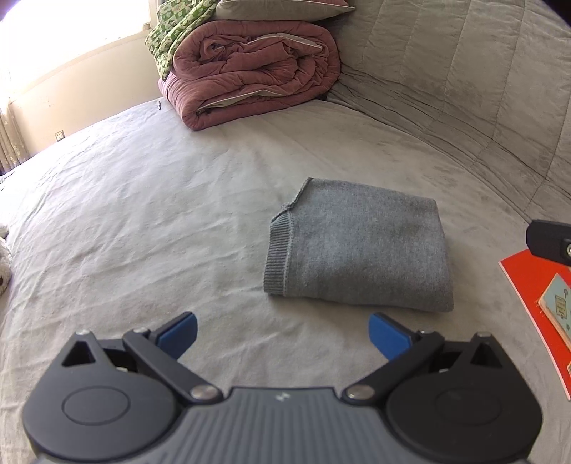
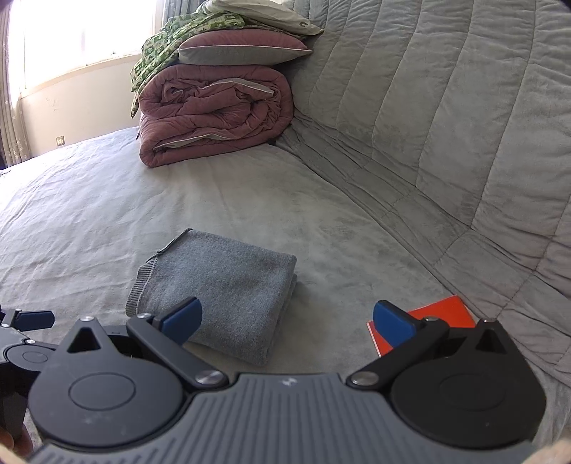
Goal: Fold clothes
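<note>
A grey knit garment (image 1: 357,250) lies folded into a neat rectangle on the grey bed cover, its ribbed hem on the left side. My left gripper (image 1: 282,333) hovers just in front of it, open, with nothing between its blue fingertips. The right wrist view shows the same folded garment (image 2: 221,292) ahead and to the left. My right gripper (image 2: 287,323) is open and holds nothing; its left blue pad overlaps the garment's near edge in the view. A part of the left gripper (image 2: 28,321) shows at the left edge of that view.
A rolled maroon comforter (image 1: 249,67) with pillows and a green patterned cloth (image 1: 175,32) sits at the back. The quilted grey headboard (image 2: 446,125) rises on the right. An orange book (image 2: 435,314) lies on the bed to the right of the garment.
</note>
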Demonstrator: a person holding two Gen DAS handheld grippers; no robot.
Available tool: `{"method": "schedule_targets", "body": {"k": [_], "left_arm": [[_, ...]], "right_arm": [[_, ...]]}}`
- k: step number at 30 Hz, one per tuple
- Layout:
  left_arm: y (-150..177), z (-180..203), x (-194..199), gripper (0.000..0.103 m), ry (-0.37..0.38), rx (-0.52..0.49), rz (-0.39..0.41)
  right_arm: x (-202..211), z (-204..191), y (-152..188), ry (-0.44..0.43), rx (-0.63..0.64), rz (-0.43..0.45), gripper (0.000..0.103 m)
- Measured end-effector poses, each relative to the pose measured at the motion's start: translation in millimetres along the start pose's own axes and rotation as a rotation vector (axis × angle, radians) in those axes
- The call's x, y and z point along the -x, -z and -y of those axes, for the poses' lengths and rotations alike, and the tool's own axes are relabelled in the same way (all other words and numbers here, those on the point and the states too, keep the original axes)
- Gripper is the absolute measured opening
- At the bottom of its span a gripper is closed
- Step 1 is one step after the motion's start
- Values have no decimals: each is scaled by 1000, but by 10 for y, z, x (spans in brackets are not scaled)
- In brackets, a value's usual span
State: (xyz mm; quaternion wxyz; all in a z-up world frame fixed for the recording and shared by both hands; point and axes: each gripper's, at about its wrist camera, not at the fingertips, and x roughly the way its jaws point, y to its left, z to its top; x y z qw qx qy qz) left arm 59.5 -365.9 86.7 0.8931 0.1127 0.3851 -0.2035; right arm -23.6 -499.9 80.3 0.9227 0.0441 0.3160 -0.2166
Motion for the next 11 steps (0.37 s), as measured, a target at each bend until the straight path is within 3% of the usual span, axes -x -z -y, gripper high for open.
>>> {"method": "schedule_targets", "body": {"k": [11], "left_arm": [[85,-91,783,102,50,11,-27]], "right_arm": [[890,-130,31,-39,21,-19,103]]}}
